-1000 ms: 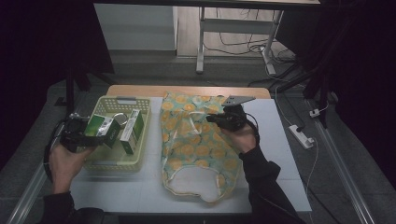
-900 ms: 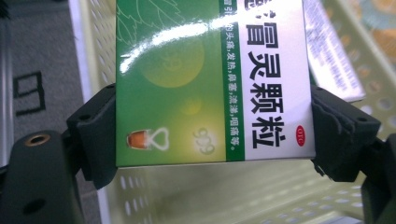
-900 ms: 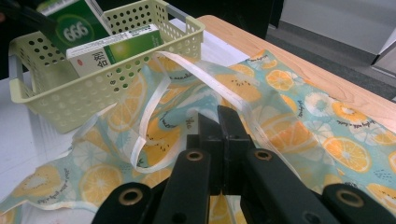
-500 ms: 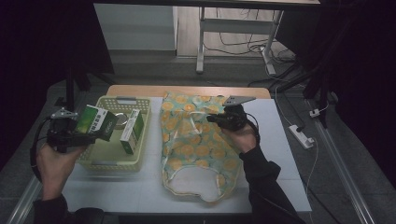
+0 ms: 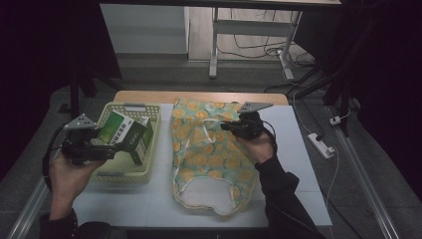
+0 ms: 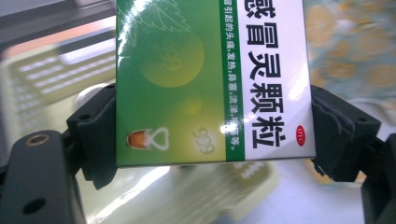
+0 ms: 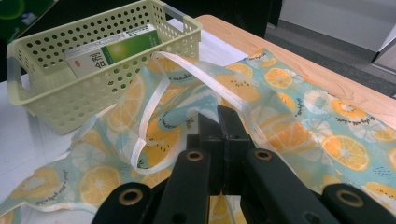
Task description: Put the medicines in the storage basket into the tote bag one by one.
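A green and white medicine box (image 6: 210, 79) is clamped between the jaws of my left gripper (image 6: 210, 140). In the high view, this left gripper (image 5: 99, 149) holds the box (image 5: 122, 132) above the left part of a pale yellow basket (image 5: 149, 112). A second green and white box (image 7: 116, 50) lies inside the basket (image 7: 93, 88). To the basket's right lies a flat cloth bag (image 5: 209, 154) printed with orange slices. My right gripper (image 5: 238, 125) rests over the bag's upper part. Its jaws (image 7: 219, 119) are shut on the bag's white strap (image 7: 187, 70), which arches up off the fabric.
The table has a white top (image 5: 124, 204) and a wooden far edge (image 5: 199, 96). A white power strip (image 5: 323, 145) and cables lie on the floor to the right. Metal desk legs (image 5: 214, 45) stand beyond the table.
My left gripper swung left with the box, then came back right over the basket. The right gripper and the bag have stayed put.
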### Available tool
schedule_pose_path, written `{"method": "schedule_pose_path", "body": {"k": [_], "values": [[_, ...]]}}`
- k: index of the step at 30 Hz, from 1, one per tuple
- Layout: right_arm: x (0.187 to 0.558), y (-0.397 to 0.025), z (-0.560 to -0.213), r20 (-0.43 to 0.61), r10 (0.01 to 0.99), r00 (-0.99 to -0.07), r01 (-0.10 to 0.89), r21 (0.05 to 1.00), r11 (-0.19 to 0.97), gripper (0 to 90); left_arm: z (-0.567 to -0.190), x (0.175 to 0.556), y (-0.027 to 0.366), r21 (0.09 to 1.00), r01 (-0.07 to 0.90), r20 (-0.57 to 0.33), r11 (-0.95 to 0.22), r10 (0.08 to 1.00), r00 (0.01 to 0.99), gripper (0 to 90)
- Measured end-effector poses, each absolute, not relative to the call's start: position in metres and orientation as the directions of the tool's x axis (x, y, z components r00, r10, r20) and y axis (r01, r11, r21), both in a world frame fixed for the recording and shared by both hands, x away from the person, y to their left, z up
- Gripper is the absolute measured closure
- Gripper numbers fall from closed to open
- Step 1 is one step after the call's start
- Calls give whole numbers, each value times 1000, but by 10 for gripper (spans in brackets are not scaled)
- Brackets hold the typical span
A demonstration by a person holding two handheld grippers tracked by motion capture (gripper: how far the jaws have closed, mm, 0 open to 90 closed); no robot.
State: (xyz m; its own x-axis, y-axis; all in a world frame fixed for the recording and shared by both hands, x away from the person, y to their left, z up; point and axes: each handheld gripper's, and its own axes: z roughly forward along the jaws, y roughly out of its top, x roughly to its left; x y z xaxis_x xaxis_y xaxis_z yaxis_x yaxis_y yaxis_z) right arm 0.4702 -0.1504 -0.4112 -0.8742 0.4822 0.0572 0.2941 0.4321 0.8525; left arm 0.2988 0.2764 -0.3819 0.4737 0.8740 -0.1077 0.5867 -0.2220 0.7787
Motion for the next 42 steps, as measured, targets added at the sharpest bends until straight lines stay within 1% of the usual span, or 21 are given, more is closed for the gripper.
{"method": "schedule_pose_path", "body": {"k": [10, 17, 30, 42], "values": [[471, -150, -413, 59, 483, -874, 298, 850, 435, 900, -391, 307, 234, 756, 574, -107, -314, 807, 581, 170], [470, -149, -413, 58, 481, -875, 297, 849, 437, 900, -401, 313, 204, 749, 543, -103, -380, 743, 661, 170], [471, -148, -414, 57, 481, -875, 298, 847, 440, 900, -424, 325, 153, 702, 527, -117, -479, 652, 749, 170], [472, -147, -417, 60, 484, -873, 303, 844, 442, 900, -438, 331, 115, 666, 509, -137, -546, 581, 803, 169]]}}
